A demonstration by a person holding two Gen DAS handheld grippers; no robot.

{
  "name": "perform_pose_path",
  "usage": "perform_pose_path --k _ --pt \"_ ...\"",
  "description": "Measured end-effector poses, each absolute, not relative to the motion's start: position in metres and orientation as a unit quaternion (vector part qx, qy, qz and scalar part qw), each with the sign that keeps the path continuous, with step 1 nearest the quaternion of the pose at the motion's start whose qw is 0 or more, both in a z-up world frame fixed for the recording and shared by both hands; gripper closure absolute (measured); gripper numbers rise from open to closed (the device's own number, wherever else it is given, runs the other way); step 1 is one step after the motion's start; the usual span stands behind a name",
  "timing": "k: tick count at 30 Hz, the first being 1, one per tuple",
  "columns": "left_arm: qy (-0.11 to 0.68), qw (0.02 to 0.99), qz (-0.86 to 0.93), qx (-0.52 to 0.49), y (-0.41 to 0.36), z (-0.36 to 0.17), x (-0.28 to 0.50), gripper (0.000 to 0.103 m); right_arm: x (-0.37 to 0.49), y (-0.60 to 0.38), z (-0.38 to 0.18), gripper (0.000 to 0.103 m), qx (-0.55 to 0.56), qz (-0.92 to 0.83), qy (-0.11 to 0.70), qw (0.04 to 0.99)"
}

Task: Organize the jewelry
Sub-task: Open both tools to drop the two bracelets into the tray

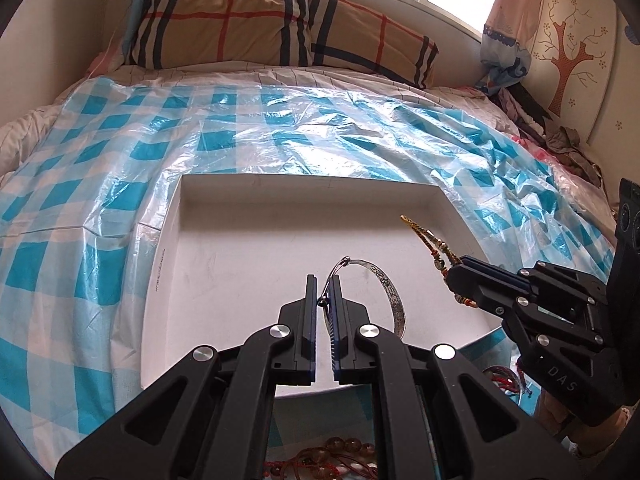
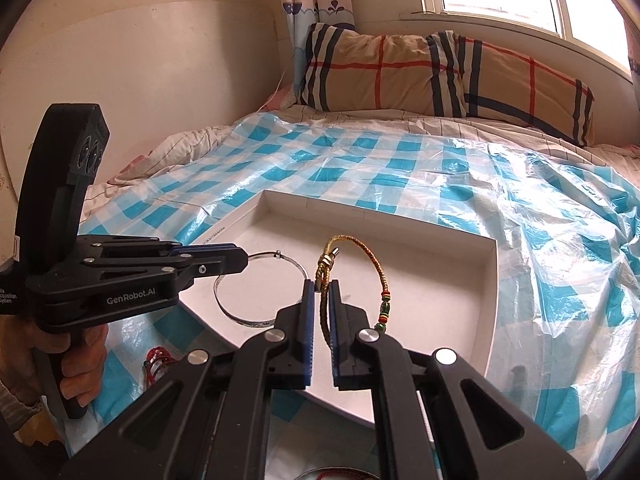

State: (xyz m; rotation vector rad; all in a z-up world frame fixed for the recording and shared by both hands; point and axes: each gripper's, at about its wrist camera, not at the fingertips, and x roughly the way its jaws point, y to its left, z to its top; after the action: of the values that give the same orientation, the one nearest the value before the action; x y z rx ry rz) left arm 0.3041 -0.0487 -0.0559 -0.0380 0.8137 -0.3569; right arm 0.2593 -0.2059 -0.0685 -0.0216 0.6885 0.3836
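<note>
Between the left gripper (image 1: 324,294) pads, clamped tight: a silver bangle (image 1: 384,280). Between the right gripper (image 2: 322,300) pads, pinched: a gold braided bracelet (image 2: 380,276). Both held up over the white box (image 1: 172,248), with nothing in it yet. More beads (image 1: 340,446) and red strings (image 2: 154,364) left outside on the checked sheet (image 1: 120,128).

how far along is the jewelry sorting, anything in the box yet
Nothing lies loose in the white box yet. In hand: the left claw is shut on the silver bangle and the right claw is shut on the gold braided bracelet, both held over the box. Left: bead strings and a red bracelet lie outside the box on the checked sheet.
</note>
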Motion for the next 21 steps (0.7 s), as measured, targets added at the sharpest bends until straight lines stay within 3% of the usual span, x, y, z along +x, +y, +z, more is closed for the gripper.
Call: perform_pose_path --k 2,12,21 --pt "0.406 0.898 -0.168 -0.013 -0.05 -0.063 0.308 0.097 0.262 -0.208 -0.071 0.077 -0.004 0.18 0.341 0.923" --pt "0.407 0.902 -0.14 0.018 -0.047 -0.053 0.284 0.094 0.229 -0.211 -0.043 0.073 0.014 0.184 0.334 0.924" --pt "0.4 0.905 -0.135 0.044 -0.045 -0.035 0.238 0.064 0.183 -0.214 -0.029 0.068 0.04 0.184 0.342 0.921"
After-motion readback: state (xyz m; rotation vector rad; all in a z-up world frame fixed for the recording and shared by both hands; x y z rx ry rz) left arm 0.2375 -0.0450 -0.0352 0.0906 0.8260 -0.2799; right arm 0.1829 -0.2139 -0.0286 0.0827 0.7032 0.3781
